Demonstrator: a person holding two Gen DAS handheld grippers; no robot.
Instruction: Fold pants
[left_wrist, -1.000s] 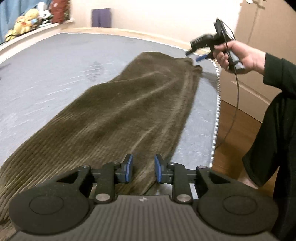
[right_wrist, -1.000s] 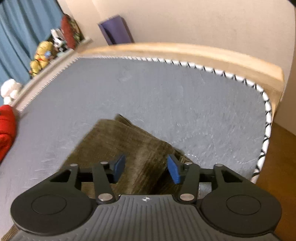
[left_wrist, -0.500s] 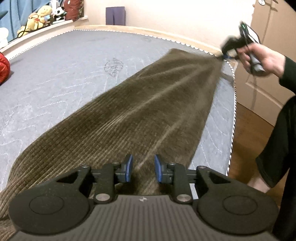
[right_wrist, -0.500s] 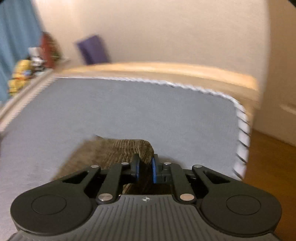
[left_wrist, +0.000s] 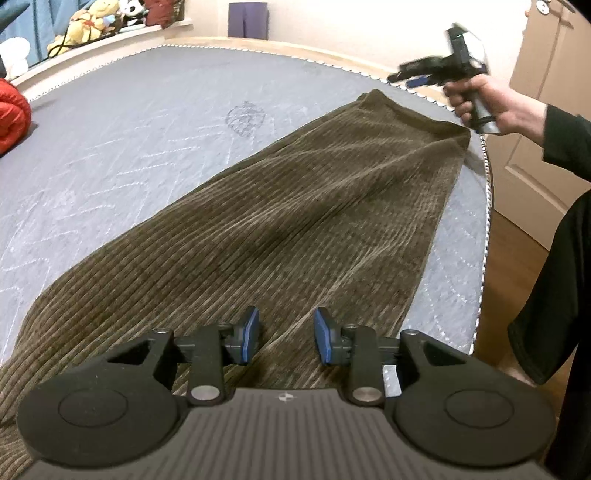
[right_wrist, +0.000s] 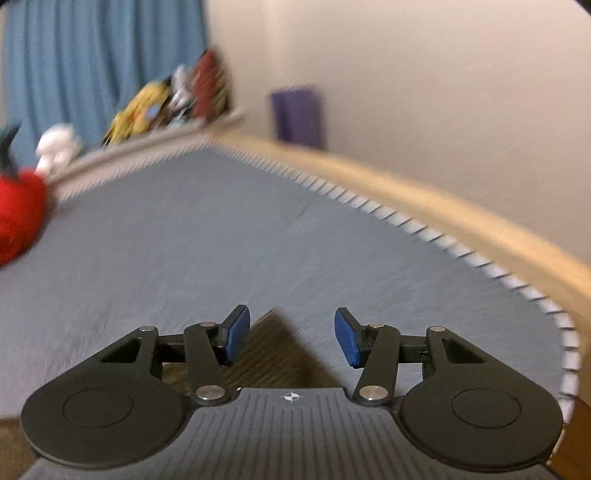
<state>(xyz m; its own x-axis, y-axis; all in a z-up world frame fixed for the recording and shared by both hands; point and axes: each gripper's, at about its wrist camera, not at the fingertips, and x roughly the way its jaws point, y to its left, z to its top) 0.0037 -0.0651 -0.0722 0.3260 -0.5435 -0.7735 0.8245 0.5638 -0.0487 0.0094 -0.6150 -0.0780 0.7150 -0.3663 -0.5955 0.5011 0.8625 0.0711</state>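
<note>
Brown corduroy pants (left_wrist: 280, 229) lie stretched flat along the near edge of a grey quilted mattress (left_wrist: 122, 147), running lengthwise away from the left gripper (left_wrist: 284, 336). Left gripper: jaws parted, blue pads (left_wrist: 246, 336) hovering over the near end of the fabric with nothing between them. Right gripper (right_wrist: 291, 338): jaws spread wide and empty, raised just past the far end of the pants; in the left wrist view it appears in the person's right hand (left_wrist: 491, 99), above the far corner of the garment and clear of it. Only a corner of the cloth shows between its pads in the right wrist view, which is motion-blurred. Background: red cushion (left_wrist: 13, 118), stuffed toys (left_wrist: 88, 26), blue curtain (right_wrist: 99, 62), wooden bed frame (right_wrist: 424, 199).
</note>
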